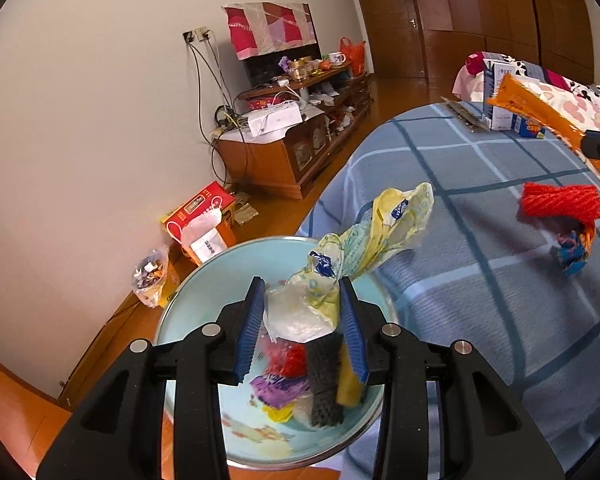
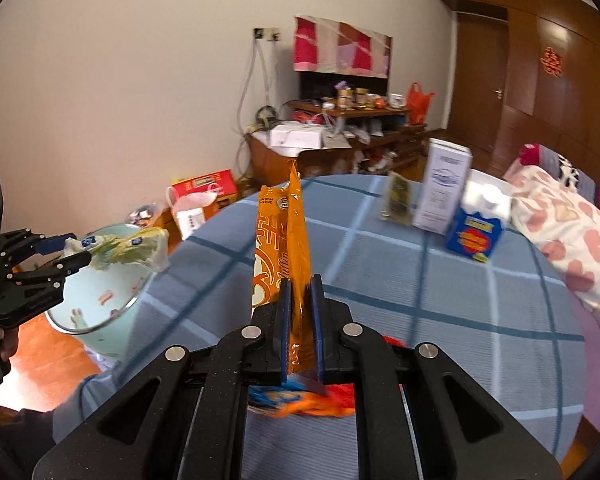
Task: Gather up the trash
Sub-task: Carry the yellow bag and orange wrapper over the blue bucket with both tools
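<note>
My left gripper (image 1: 305,288) is shut on a crumpled yellow-and-white plastic wrapper (image 1: 376,232) and holds it over a pale blue basin (image 1: 188,312) beside the bed. The basin holds a black sponge (image 1: 326,384), red and purple scraps and other trash. My right gripper (image 2: 300,292) is shut on a long orange snack wrapper (image 2: 280,240), held upright above the blue checked bedspread (image 2: 420,300). That wrapper also shows in the left wrist view (image 1: 540,116). A red net scrap (image 1: 560,202) and a blue-orange wrapper (image 1: 572,250) lie on the bed.
On the far bed stand a white carton (image 2: 444,184), a blue-yellow box (image 2: 474,236), a dark packet (image 2: 398,200) and floral bedding (image 2: 560,232). A red box (image 1: 204,216) and a plastic bag (image 1: 152,276) sit on the wooden floor by the wall. A cluttered TV cabinet (image 1: 292,140) stands behind.
</note>
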`<state>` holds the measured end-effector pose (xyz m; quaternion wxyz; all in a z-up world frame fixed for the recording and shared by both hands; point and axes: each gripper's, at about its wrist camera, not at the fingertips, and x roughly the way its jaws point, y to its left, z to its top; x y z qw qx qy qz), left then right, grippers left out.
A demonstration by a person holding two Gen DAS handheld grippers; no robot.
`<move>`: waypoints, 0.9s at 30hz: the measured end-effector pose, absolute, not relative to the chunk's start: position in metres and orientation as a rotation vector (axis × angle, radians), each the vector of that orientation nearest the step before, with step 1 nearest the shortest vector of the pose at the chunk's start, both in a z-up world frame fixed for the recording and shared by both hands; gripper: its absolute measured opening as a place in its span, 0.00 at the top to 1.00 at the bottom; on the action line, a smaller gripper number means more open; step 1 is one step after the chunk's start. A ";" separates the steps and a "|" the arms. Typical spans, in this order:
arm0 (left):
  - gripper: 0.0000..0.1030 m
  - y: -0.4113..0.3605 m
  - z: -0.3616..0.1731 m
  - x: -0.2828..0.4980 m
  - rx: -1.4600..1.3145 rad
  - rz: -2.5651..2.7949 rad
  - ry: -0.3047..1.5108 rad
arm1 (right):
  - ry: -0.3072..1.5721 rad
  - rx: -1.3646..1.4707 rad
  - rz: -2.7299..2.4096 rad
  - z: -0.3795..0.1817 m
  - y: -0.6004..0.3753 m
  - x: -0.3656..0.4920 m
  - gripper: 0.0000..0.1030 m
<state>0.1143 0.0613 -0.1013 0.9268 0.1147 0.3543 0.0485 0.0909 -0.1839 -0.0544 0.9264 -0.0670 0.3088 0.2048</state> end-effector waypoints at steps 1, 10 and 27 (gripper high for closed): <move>0.66 0.064 -0.103 0.113 0.235 0.101 0.728 | 0.636 -0.141 0.427 -0.056 -0.178 0.091 0.90; 0.68 0.089 -0.108 0.100 0.217 0.116 0.734 | 0.645 -0.177 0.497 -0.063 -0.130 0.083 0.90; 0.68 0.141 -0.105 0.081 0.177 0.209 0.730 | 0.655 -0.228 0.604 -0.073 -0.062 0.077 0.90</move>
